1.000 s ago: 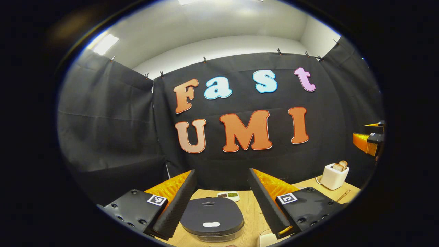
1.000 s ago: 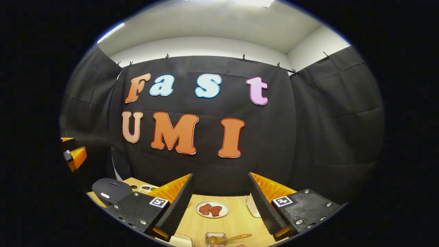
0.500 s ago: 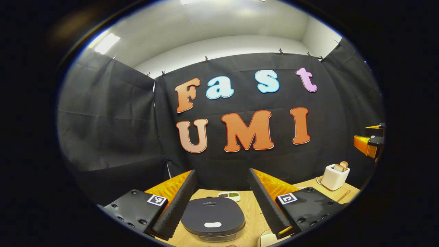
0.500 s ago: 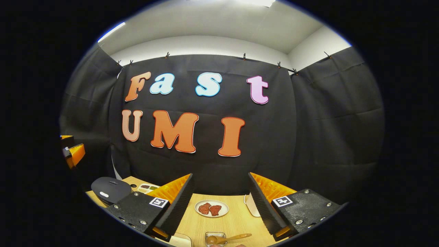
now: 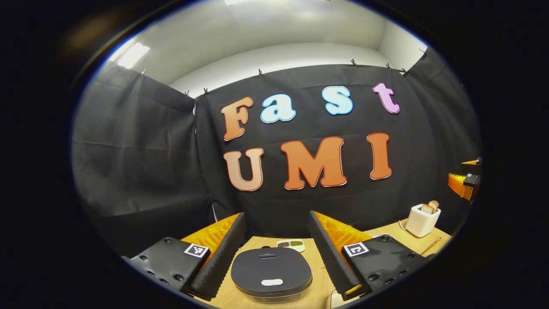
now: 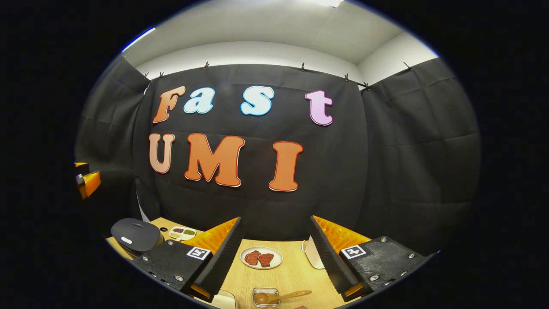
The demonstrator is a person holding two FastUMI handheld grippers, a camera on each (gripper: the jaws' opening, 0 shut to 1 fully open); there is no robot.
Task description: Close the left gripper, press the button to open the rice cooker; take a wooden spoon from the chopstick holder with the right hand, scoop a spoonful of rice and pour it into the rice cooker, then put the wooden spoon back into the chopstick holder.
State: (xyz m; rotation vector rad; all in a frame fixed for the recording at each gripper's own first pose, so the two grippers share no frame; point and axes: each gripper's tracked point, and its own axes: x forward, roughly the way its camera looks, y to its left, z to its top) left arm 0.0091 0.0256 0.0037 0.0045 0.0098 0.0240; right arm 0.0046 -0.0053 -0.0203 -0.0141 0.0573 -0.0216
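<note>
Black cloth walls close off the booth behind a pale wooden table [image 5: 315, 274], and on it the rice cooker [image 5: 271, 274] sits with its dark lid down, the pale button [image 5: 272, 282] near its front edge. From the left gripper view, the left gripper [image 5: 274, 253] hovers above and short of the cooker with its jaws spread wide, the lid framed between them. The step in hand looks like the first one: bring those jaws together fully, then lower the joined tips squarely onto the button, pressing straight down so they do not skid off the smooth lid. In the right gripper view, the right gripper [image 6: 276, 251] also hangs with jaws released and empty, above a plate of red food [image 6: 261, 258]; the wooden spoon [image 6: 281, 296] lies across a small clear container [image 6: 266, 298] just below.
</note>
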